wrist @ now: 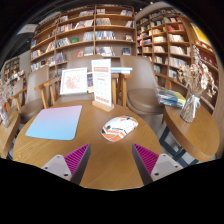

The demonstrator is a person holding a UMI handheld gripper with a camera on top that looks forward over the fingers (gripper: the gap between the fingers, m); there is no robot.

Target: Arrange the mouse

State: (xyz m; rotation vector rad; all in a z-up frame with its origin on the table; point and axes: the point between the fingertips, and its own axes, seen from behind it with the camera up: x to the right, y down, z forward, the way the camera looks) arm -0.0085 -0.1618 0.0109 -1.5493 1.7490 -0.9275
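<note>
A mouse [120,127] with a white, orange and dark pattern lies on the round wooden table [110,165], just ahead of the fingers and a little right of centre. A light blue mouse mat [55,122] lies flat on the table to the mouse's left, apart from it. My gripper [111,158] is open, its two magenta pads [76,157] spread wide with only bare tabletop between them. The mouse sits beyond the fingertips, untouched.
A standing sign card [102,84] and a framed picture [73,80] stand at the table's far side. Wooden chairs [48,92] and bookshelves [85,35] fill the room behind. A vase with stems [191,105] stands at the right.
</note>
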